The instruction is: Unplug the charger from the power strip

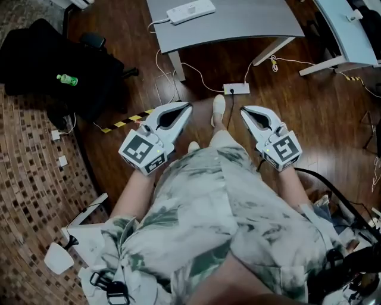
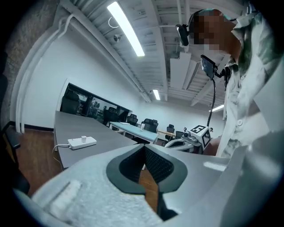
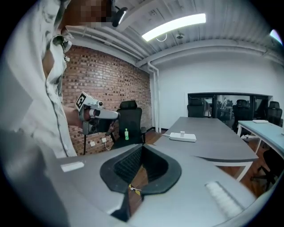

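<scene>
The left hand-held gripper (image 1: 183, 108) and the right hand-held gripper (image 1: 246, 111) are held shut and empty, while the charger (image 1: 191, 8) is seen plugged into the power strip (image 1: 199, 12) on the grey tabletop (image 1: 250, 21) — well apart from both.

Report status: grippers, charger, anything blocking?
Left gripper and right gripper shut, empty. Charger plugged into power strip on table, untouched. Nothing seen in the way.

I hold my left gripper (image 1: 187, 108) and my right gripper (image 1: 244, 111) side by side and apart, well short of the table (image 1: 238, 24), both aimed toward it and tipped slightly down. Each one's jaws are pressed together with nothing between them. My left forearm (image 1: 132, 193) and right forearm (image 1: 296, 189) reach forward.
</scene>
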Demonstrator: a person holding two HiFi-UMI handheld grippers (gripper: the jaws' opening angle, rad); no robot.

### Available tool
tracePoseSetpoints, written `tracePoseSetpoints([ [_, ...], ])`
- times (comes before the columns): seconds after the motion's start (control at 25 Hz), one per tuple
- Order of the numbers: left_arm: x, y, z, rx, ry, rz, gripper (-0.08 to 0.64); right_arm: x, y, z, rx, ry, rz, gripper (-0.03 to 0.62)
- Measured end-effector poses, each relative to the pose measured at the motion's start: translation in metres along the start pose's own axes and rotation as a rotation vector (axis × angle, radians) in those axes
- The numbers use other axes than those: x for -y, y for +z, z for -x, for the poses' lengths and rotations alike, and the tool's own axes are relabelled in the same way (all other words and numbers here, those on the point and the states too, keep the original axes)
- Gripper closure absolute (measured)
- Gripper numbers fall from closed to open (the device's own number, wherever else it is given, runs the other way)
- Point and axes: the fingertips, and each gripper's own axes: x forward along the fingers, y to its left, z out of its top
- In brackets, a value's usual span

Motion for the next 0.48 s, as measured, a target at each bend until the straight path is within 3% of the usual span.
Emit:
tracePoseSetpoints([
  [0.24,-0.073,0.027,-0.059,-0.018,0.088,0.022,0.560,0.096,0.034,-0.074,0.026,0.118,0.023,0.586],
  [0.36,-0.101,0.050,-0.091,-0.017,0.106,0.012,0.558,0.141,0.059,-0.102,-0.010,0.151,0.064,0.584],
  [0.48,-0.133,0.064,-0.126,-0.029,0.140,-0.001,0.558,0.186,0.047,-0.129,-0.054,0.186,0.089,0.586],
])
